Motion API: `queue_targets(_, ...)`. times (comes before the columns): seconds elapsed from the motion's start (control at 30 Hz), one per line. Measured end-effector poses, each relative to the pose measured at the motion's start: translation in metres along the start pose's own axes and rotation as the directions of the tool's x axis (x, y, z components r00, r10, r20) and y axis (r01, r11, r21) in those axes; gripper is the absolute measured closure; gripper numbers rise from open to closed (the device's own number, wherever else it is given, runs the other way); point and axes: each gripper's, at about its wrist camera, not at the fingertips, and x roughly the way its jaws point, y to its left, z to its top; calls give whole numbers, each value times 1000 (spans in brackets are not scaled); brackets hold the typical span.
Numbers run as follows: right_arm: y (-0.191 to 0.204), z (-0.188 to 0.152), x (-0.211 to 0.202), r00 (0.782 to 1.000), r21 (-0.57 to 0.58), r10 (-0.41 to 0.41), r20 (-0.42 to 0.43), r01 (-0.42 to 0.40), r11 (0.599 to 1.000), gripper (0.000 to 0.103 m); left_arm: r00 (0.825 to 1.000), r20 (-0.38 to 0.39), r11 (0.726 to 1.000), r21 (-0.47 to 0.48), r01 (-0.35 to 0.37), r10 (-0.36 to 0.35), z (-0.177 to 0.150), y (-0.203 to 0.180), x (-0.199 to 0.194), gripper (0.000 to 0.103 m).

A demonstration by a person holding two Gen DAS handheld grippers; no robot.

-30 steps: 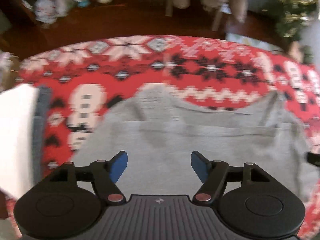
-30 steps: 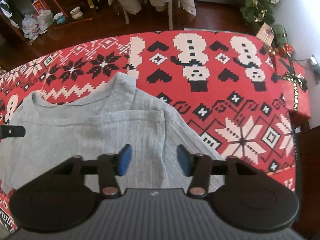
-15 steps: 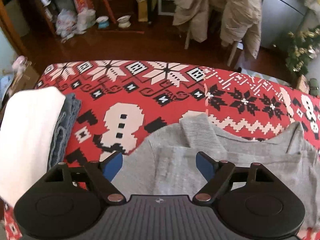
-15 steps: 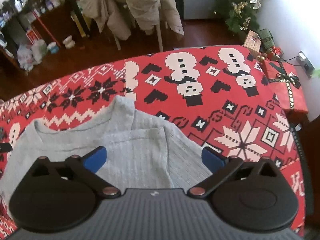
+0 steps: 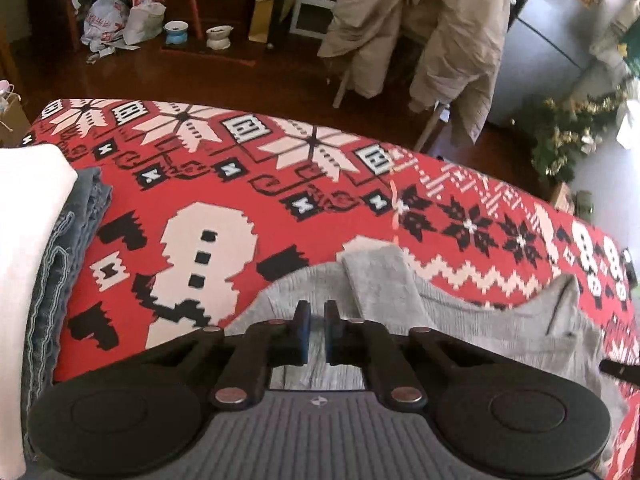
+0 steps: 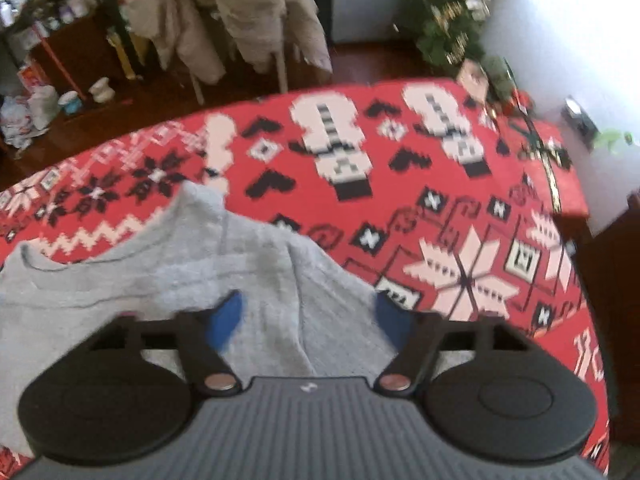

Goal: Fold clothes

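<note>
A grey knit sweater (image 5: 460, 332) lies flat on the red snowman-patterned tablecloth (image 5: 240, 200), sleeves folded in over its body. My left gripper (image 5: 316, 328) is down at the sweater's left edge, and its blue pads are shut with a thin fold of grey knit pinched between them. In the right wrist view the sweater (image 6: 160, 280) fills the lower left. My right gripper (image 6: 308, 316) hangs over its right side with the jaws apart and closing. The knit lies between the blue pads and they do not press on it. That view is blurred.
A folded stack sits at the table's left edge, a white garment (image 5: 24, 240) on top of denim (image 5: 64, 248). Beyond the table stand a chair draped with beige coats (image 5: 420, 32) and a small decorated tree (image 6: 452, 12). A red gift box (image 6: 552, 168) sits at the table's right end.
My left gripper slid left to the sweater's left edge and its jaws went from wide apart to shut on the knit. The right jaws widened, then narrowed, and the gripper sank slightly.
</note>
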Motion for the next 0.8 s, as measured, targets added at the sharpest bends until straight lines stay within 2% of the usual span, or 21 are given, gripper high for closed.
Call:
queue_targets(0.1,-7,-2,3,1000,61,28,-12,-27,998,56,1000,13,1000,19,11,-11,2,1,-4,97)
queue_targets(0.3,-9,-2,0,999,74,45,-8,-44,996,56,1000,-22,998,53,14,-13,-4,2,2,97)
queue_targets(0.6,-5,-4,1,998,80,63,-14,-62,995,56,997,-59,979,199,-43,55,-13,-13,17,91)
queue_targets(0.67,-4,-4,1,998,77,66,-13,-64,995,56,997,-60,977,207,-44,57,-13,-13,18,91)
queue_targets(0.7,-3,-4,1,998,72,68,-12,-67,995,56,996,-60,976,211,-44,58,-13,-12,18,92)
queue_targets(0.73,-2,-3,1,997,67,70,-12,-69,995,56,996,-56,976,211,-56,70,-13,-12,18,100)
queue_targets(0.8,0,-3,0,998,51,67,-6,-66,997,56,994,-38,972,214,-91,102,-12,-13,15,101)
